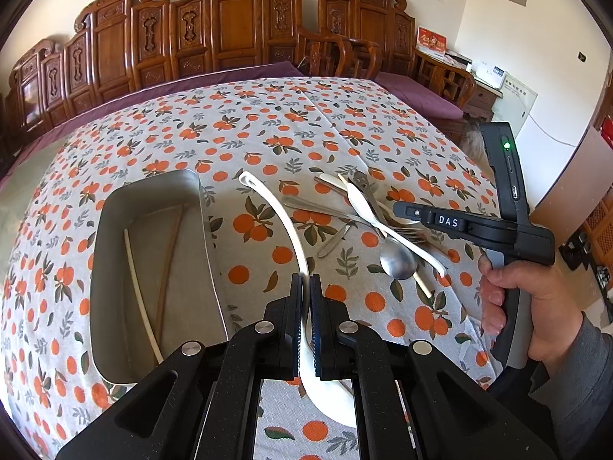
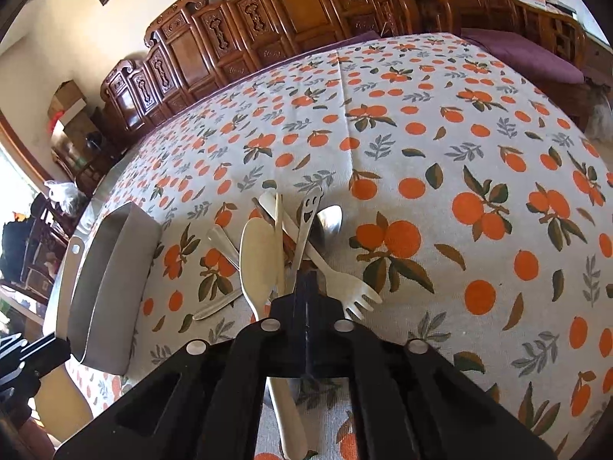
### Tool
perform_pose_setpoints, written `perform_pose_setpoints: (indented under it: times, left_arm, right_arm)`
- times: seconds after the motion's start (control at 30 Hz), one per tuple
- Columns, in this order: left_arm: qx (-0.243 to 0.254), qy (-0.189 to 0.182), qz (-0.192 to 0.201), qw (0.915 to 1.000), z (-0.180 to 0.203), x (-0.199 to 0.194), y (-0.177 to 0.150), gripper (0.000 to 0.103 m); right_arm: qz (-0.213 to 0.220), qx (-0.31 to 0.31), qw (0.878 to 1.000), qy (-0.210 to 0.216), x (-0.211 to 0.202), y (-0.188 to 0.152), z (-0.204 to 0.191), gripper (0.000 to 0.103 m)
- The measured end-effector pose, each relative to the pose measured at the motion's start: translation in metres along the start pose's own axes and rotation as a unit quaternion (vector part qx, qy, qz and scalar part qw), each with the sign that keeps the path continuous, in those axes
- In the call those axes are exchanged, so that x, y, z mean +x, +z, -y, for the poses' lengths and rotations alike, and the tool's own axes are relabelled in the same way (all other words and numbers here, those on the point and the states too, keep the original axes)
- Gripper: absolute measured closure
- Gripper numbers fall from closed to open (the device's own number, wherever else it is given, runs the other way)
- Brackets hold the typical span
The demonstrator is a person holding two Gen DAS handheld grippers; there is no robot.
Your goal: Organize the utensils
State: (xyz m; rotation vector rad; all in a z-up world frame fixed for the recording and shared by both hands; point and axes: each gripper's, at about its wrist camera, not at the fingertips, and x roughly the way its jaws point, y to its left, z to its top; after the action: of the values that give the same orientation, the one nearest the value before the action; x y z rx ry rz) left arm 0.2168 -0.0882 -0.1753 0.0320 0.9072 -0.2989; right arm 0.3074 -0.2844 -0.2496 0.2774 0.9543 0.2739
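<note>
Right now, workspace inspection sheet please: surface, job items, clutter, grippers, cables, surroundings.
Surface: table under an orange-print cloth.
Job's things: metal tray holding two chopsticks; utensil pile of spoons, forks and a white spork on the cloth.
Clutter: nothing seen.
Grippers: left gripper shut on a white ladle; right gripper shut, tips in the pile, whether it holds anything cannot be told.
Cables: white cord along the far wall.
Surroundings: carved wooden bench, purple cushion.

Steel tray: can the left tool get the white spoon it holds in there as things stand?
Probably yes. The left tool grips the white spoon right beside the tray, which is open-topped, holds only two chopsticks, and nothing lies between.
</note>
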Motion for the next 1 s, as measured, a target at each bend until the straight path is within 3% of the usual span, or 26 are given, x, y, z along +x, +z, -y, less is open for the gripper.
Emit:
perform_pose_setpoints:
  times: [0.2, 0.37, 0.5, 0.67, 1.0]
  left_arm:
    - [-0.001, 0.0, 0.0, 1.0, 0.0, 0.0, 0.0, 0.1]
    - [0.0, 0.0, 0.001, 1.0, -0.001, -0.001, 0.0, 0.1]
    - [0.0, 0.001, 0.001, 1.0, -0.001, -0.001, 0.0, 0.1]
    - [-0.002, 0.002, 0.001, 1.0, -0.001, 0.0, -0.001, 0.1]
    - [0.0, 0.002, 0.003, 1.0, 0.0, -0.003, 0.0, 0.1]
  right_arm:
    - [-0.01, -0.034, 0.999, -0.012, 0.007, -0.002, -0.01, 0.098]
    - [-0.017, -0.047, 0.999, -0.007, 0.016, 0.0, -0.018, 0.088]
    - [-0.029, -0.052, 0.998, -0.008, 0.026, 0.002, -0.019, 0.086]
    - [-0.034, -0.022, 0.999, 0.019, 0.025, 0.003, -0.01, 0.097]
    - [0.006, -0.014, 0.999, 0.047, -0.01, 0.006, -0.013, 0.098]
